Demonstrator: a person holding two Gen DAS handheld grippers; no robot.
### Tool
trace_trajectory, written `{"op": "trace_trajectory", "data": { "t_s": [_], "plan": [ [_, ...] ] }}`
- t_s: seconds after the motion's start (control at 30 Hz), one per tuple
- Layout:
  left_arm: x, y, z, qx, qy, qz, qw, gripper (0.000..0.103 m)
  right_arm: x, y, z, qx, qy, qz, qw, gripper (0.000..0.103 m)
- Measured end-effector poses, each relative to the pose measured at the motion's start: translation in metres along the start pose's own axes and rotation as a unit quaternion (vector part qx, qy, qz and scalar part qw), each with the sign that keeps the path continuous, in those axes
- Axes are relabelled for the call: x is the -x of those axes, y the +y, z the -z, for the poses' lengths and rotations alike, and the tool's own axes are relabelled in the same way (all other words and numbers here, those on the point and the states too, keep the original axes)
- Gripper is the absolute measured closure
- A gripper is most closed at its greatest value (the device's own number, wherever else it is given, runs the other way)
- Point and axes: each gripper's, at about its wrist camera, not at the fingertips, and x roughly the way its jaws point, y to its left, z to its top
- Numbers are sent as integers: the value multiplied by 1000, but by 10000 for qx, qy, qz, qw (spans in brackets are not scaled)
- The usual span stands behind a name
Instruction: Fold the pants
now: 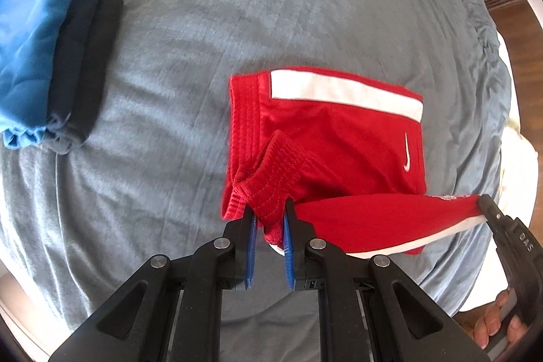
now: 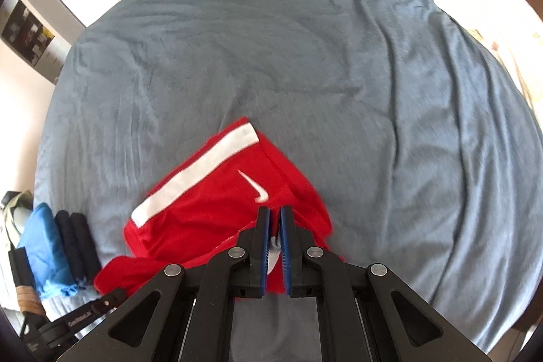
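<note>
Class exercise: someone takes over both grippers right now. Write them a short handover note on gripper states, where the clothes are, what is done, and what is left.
Left gripper: jaws shut on the ribbed waistband end of the red athletic shorts with the white side stripe.
Right gripper: jaws shut on the hem end of the same raised edge.
Shorts lie on the grey-blue blanket, near edge lifted.
Done: a pile of folded blue and dark garments sits to the left.
Left: probably carry the raised edge over, lay it flat, release.

Both wrist views close above shorts (image 1: 325, 138)
</note>
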Motion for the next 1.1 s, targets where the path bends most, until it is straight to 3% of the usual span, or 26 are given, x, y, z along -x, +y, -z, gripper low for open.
{"op": "trace_trajectory", "data": {
  "t_s": [0.3, 0.43, 0.53, 0.63, 0.77, 0.87, 0.9, 1.03, 1.1],
  "plan": [
    [-17, -7, -30, -224, -123, -73, 9996, 82, -56, 8, -38, 177, 198, 65, 9996, 96],
    [-18, -8, -38, -468, -276, -162, 9984, 59, -75, 11, -51, 203, 223, 128, 9995, 96],
    [-13, -11, -43, -872, -450, -349, 9946, 50, -88, 14, -64, 227, 208, 211, 9993, 96],
    [-6, -14, -45, -1505, -601, -469, 9857, 41, -99, 19, -76, 291, 165, 333, 9989, 96],
    [-8, -22, -47, -2393, -459, -280, 9695, 41, -108, 25, -88, 433, 45, 511, 9977, 96],
    [-16, -30, -53, -2985, -391, -381, 9528, 41, -114, 30, -92, 545, 10, 562, 9969, 96],
    [-20, -31, -58, -3135, -383, -428, 9479, 41, -115, 32, -92, 565, 3, 566, 9968, 96],
    [-33, -34, -76, -3352, -202, -286, 9415, 41, -124, 34, -96, 535, 23, 554, 9970, 96],
    [-38, -40, -84, -3595, -88, -156, 9330, 41, -126, 34, -97, 506, 28, 557, 9972, 96]
  ]
}}
